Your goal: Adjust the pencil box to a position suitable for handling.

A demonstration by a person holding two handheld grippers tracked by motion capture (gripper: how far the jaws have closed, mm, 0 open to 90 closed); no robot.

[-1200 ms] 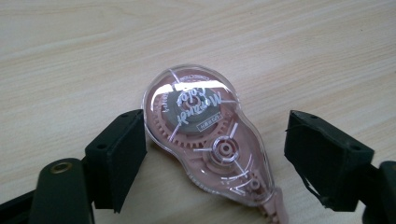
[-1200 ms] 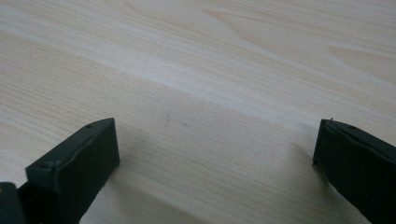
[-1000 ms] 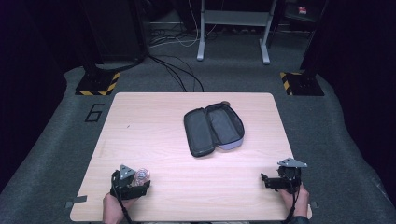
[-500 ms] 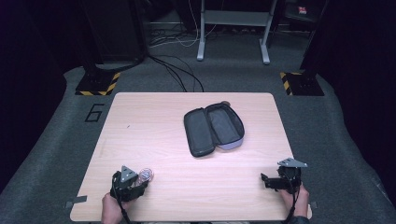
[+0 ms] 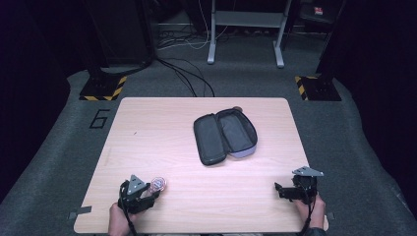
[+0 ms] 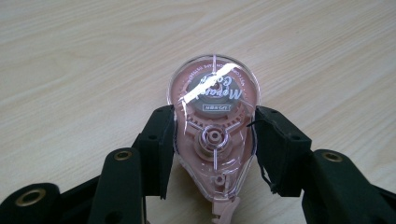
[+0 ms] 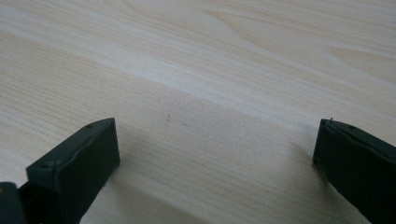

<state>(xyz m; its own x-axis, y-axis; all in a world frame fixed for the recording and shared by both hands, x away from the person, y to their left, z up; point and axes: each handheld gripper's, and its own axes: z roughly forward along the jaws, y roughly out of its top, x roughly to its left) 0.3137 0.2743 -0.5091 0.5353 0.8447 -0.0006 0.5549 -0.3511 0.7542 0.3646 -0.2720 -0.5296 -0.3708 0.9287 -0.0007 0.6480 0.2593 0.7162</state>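
A clear pink correction tape dispenser [image 6: 213, 135] lies flat on the wooden table [image 5: 162, 132] near its front left corner. My left gripper [image 6: 213, 116] is shut on the dispenser, one black pad against each side. In the high view the dispenser [image 5: 158, 184] pokes out just beyond the left gripper [image 5: 150, 192]. An open dark pencil case [image 5: 225, 136] lies in the middle of the table, far from both grippers. My right gripper [image 5: 282, 191] sits low at the front right, and in its own view it [image 7: 217, 128] stands open over bare wood.
The table's front edge runs just behind both hands. Beyond the table are grey carpet, black cables [image 5: 189, 78], a white stand [image 5: 244, 29] and two black bases with yellow stripes [image 5: 103, 88].
The correction tape has shifted slightly to the right along with my left gripper. The right gripper and the pencil case have stayed put.
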